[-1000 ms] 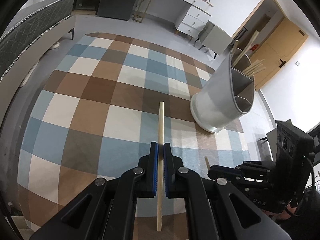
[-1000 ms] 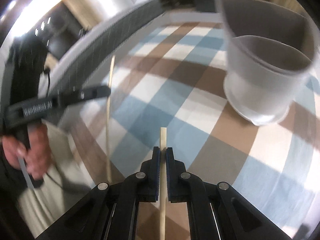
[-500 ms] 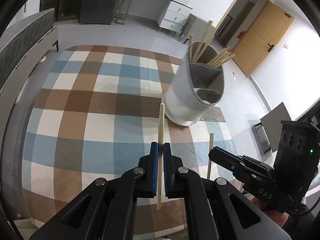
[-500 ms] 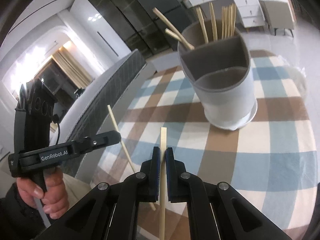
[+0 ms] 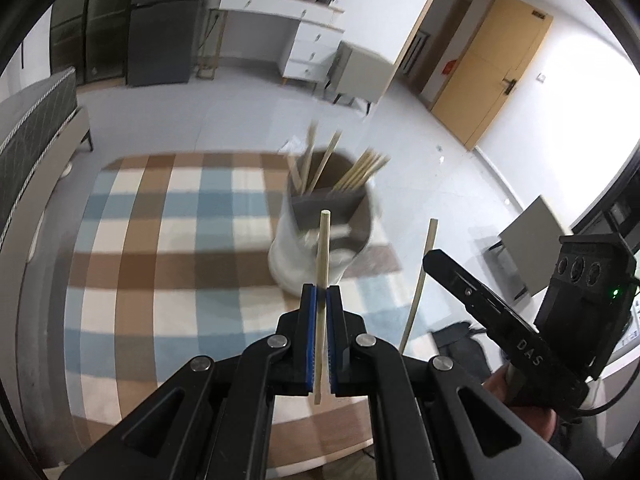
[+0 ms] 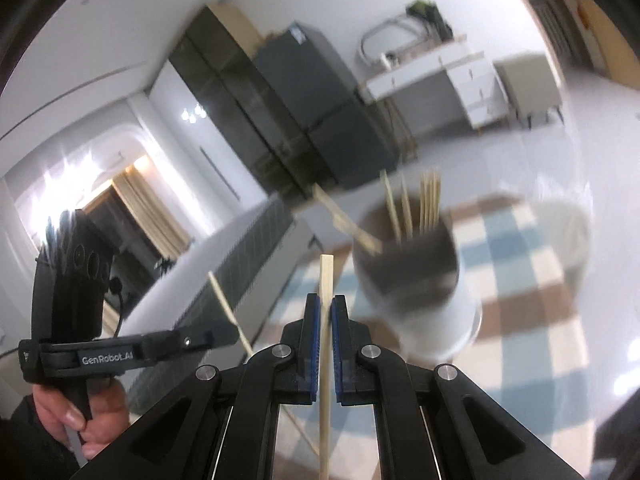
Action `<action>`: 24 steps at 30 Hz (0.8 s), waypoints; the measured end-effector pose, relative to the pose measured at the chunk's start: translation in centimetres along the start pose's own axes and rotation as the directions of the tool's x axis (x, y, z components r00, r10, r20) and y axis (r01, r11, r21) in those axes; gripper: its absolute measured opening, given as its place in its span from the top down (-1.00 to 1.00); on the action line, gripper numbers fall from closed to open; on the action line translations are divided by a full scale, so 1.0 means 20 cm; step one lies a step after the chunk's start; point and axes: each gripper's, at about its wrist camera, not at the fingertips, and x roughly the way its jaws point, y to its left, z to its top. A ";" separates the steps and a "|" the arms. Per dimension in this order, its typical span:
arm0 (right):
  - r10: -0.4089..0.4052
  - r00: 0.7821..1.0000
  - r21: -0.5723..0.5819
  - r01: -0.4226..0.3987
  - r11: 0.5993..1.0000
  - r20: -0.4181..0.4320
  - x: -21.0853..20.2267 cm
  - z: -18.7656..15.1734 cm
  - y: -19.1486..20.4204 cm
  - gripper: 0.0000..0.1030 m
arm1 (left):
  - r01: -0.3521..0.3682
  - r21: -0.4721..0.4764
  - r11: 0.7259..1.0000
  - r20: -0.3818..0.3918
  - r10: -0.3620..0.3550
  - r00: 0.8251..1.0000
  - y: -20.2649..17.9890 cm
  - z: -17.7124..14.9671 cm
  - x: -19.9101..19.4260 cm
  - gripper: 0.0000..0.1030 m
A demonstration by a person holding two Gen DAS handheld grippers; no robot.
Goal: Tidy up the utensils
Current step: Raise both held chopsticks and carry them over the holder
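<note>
My left gripper (image 5: pixel 321 293) is shut on a wooden chopstick (image 5: pixel 322 252) that points up toward the holder. A grey divided utensil holder (image 5: pixel 316 252) stands on the checked rug beyond it, blurred, with several chopsticks (image 5: pixel 360 172) sticking out of its far compartments. My right gripper (image 6: pixel 325 304) is shut on a second wooden chopstick (image 6: pixel 326 280), and the holder (image 6: pixel 420 292) sits just right of its tip. Each gripper also shows in the other's view: the right gripper (image 5: pixel 436 258) with its chopstick (image 5: pixel 420 284), and the left gripper (image 6: pixel 228 330) held by a hand.
A checked blue, brown and white rug (image 5: pixel 160 240) covers the table top under the holder. A grey quilted sofa (image 5: pixel 28 128) lies left, a white dresser (image 5: pixel 304 44) and dark cabinets at the back, a wooden door (image 5: pixel 492 68) at the right.
Both grippers have risen with their chopsticks, so the rug and holder look smaller and farther below. The right gripper has tilted up toward the room. Both stayed shut.
</note>
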 end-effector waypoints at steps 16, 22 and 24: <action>-0.156 0.917 0.017 0.161 0.987 0.367 -0.03 0.61 0.01 0.91 | 0.013 0.033 0.999 0.255 -0.021 0.967 -0.13 0.57 -0.09 1.00; -0.195 0.880 0.058 0.188 0.980 0.433 0.06 0.69 -0.03 0.91 | -0.035 0.066 0.997 0.296 0.014 0.955 -0.09 0.64 0.05 1.00; -0.206 0.869 0.066 0.198 0.978 0.450 0.09 0.69 -0.05 0.91 | -0.054 0.077 0.996 0.299 0.029 0.954 -0.08 0.65 0.11 1.00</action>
